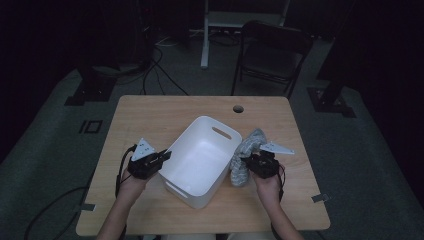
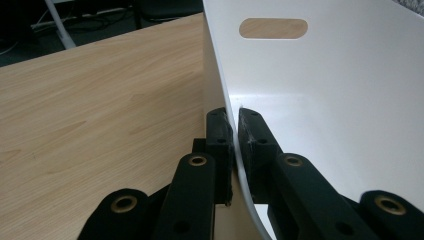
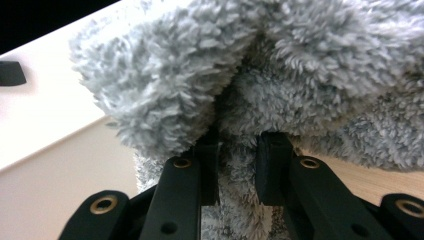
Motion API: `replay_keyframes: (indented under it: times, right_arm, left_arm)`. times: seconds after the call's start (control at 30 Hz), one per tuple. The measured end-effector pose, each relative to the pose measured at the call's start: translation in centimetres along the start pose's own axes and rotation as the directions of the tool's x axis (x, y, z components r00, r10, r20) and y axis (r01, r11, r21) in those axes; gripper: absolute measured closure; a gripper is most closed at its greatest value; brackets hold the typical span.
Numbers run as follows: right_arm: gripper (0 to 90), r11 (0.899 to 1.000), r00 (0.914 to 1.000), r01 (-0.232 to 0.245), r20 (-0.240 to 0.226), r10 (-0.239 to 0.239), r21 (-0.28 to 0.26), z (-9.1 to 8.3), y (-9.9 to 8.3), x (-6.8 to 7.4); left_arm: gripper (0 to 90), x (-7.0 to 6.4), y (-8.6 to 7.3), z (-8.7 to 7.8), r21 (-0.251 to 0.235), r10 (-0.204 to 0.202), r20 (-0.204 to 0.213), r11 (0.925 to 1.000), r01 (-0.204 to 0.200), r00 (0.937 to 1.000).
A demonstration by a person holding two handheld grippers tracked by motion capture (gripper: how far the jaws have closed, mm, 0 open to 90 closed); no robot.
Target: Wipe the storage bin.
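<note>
Our left gripper (image 2: 234, 131) pinches the wall of one white bin (image 1: 200, 159) at table centre. Our right gripper (image 3: 237, 170), at the bin's three o'clock, grips one fluffy grey cloth (image 1: 244, 159). We judge the shallow bite could let the cloth slip; lifting could tip the bin.

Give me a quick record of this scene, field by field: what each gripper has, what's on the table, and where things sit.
surface: wooden table
container: white bin, nothing inside, set at an angle mid-table
left gripper: jaws shut on the bin's side wall, one inside, one outside
right gripper: jaws closed on the grey fluffy cloth
cloth position: bunched against the bin's outer right side, on the table, not in the bin
background: dark folding chair beyond the table
</note>
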State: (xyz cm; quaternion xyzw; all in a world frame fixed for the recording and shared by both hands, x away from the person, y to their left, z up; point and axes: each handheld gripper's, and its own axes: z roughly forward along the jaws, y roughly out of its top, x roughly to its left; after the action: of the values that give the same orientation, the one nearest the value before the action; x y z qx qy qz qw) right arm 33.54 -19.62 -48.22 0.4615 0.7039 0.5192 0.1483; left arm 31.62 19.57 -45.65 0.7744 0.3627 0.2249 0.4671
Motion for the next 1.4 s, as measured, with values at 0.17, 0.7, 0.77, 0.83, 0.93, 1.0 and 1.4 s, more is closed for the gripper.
replay_keyframes:
  times: [0.17, 0.7, 0.77, 0.83, 0.93, 1.0, 1.4]
  right_arm:
    - [75.3, 1.0, 0.9999, -0.012, -0.001, 0.013, 0.027, 0.5, -0.7, -0.2]
    - [75.3, 0.997, 0.9997, -0.021, 0.013, 0.02, 0.077, 1.7, -1.9, -0.9]
    - [75.3, 0.996, 0.9996, -0.025, 0.014, 0.024, 0.083, 1.8, -2.1, -0.9]
    - [75.3, 0.996, 0.9996, -0.023, 0.017, 0.022, 0.089, 2.0, -2.2, -1.0]
    - [75.3, 0.995, 0.9995, -0.025, 0.02, 0.024, 0.095, 2.1, -2.4, -1.1]
    - [75.3, 0.995, 0.9995, -0.025, 0.023, 0.023, 0.097, 2.2, -2.5, -1.0]
    - [75.3, 0.988, 0.9991, -0.033, 0.032, 0.028, 0.151, 3.4, -3.7, -1.6]
  left_arm:
    - [84.1, 0.0, 0.0, 0.0, -0.002, 0.001, 0.0, 1.0, -0.001, 1.0]
    - [83.7, -0.1, 0.0, 0.0, -0.006, 0.001, 0.001, 1.0, -0.001, 1.0]
    - [83.7, -0.1, 0.0, 0.0, -0.006, 0.002, 0.001, 1.0, -0.002, 1.0]
    - [83.7, -0.1, 0.0, 0.0, -0.006, 0.002, 0.001, 1.0, -0.002, 1.0]
    - [83.8, -0.1, 0.0, 0.0, -0.006, 0.0, -0.001, 1.0, 0.0, 1.0]
    - [83.8, -0.1, 0.0, 0.0, -0.006, 0.0, -0.001, 1.0, 0.0, 1.0]
    - [83.6, -0.1, 0.0, 0.1, -0.007, -0.002, -0.004, 1.0, 0.002, 1.0]
